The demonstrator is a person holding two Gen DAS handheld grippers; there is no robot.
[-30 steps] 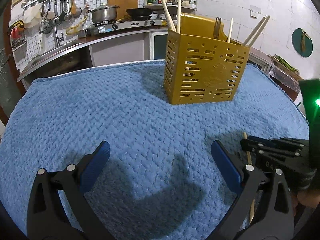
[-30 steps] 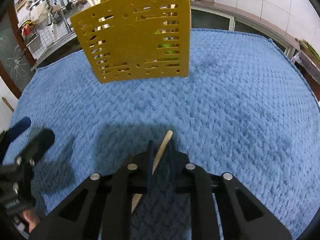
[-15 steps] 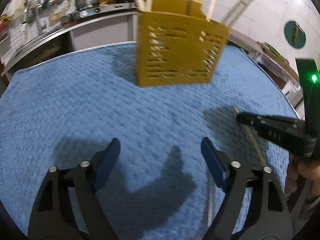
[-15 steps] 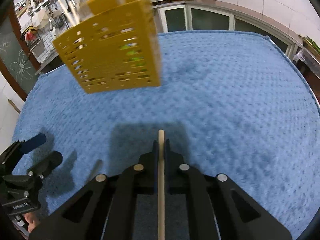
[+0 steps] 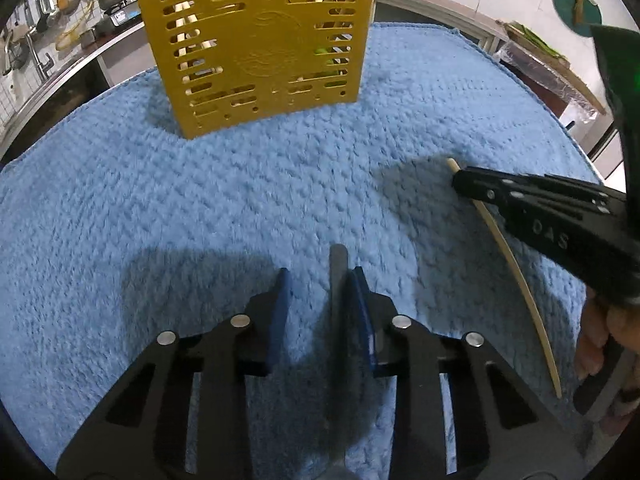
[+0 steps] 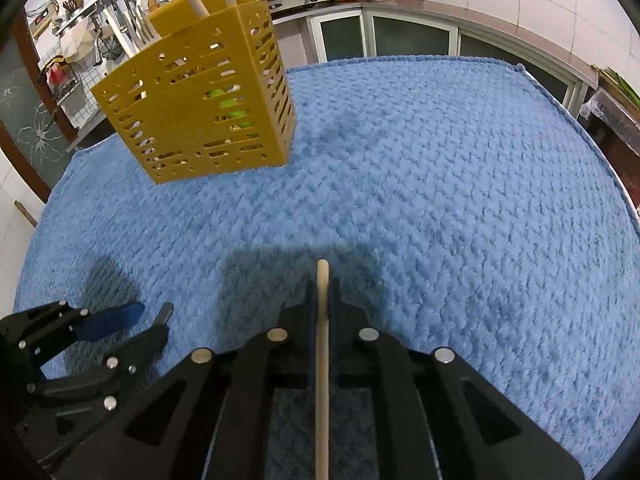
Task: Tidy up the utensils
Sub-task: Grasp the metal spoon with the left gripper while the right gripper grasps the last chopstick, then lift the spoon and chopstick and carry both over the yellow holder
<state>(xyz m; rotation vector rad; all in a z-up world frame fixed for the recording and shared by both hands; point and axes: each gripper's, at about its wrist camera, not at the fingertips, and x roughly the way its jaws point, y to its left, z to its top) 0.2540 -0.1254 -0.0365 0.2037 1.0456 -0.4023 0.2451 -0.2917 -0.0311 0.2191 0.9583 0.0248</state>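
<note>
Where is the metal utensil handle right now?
The metal utensil handle lies between the closing pads of the left gripper, against its right pad, low centre in the left wrist view, on the blue towel.

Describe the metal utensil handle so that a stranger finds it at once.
On the blue towel, in front of the yellow utensil holder, find the left tongs, now closing. The flat grey handle lies between their blue pads; unlike the pale wooden chopstick, it is metal.
</note>
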